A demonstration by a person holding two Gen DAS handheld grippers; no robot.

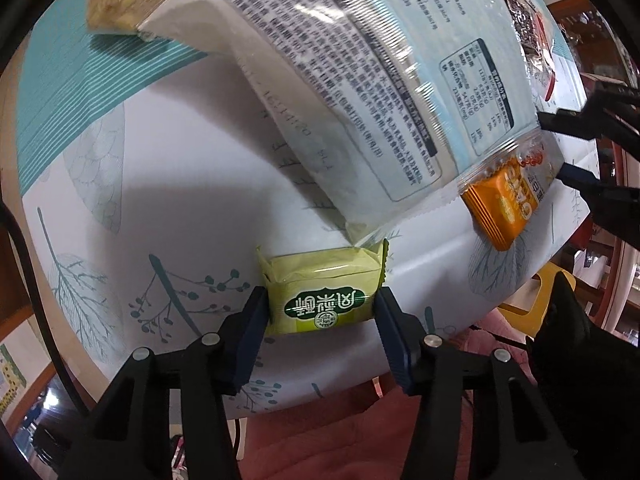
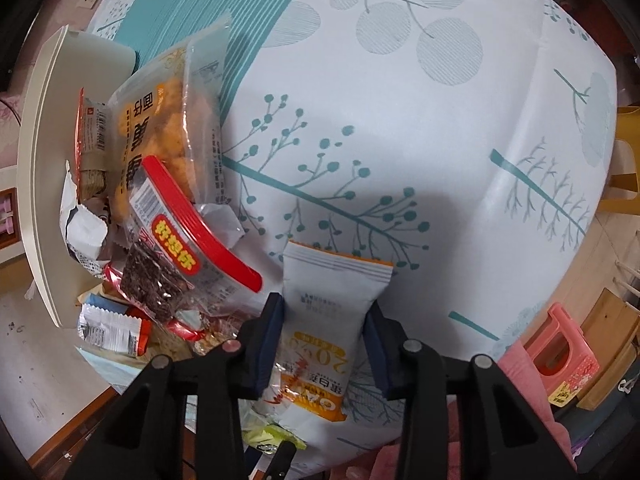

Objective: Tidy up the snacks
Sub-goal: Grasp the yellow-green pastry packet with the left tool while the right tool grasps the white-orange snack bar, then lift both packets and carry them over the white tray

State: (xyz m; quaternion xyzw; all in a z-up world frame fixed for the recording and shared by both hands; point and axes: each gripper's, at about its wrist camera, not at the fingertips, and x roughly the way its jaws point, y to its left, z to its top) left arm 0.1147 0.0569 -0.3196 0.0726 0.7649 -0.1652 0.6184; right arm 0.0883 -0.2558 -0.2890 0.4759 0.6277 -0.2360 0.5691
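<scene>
My left gripper (image 1: 320, 312) is shut on a small yellow-green snack packet (image 1: 322, 294), held just above the table's near edge. A large clear bag with printed text (image 1: 360, 92) lies right behind it, with an orange packet (image 1: 502, 200) at its right end. My right gripper (image 2: 325, 328) is shut on a white and orange snack packet (image 2: 324, 320) over the tablecloth. The right gripper also shows at the right edge of the left wrist view (image 1: 560, 148), by the orange packet.
A pile of snacks lies at the left of the right wrist view: a red-rimmed bag of dark seeds (image 2: 180, 252), a bag of fried puffs (image 2: 164, 128), small wrapped packets (image 2: 112, 334). A cream tray (image 2: 36, 168) holds them. A pink stool (image 2: 560, 356) stands beside the table.
</scene>
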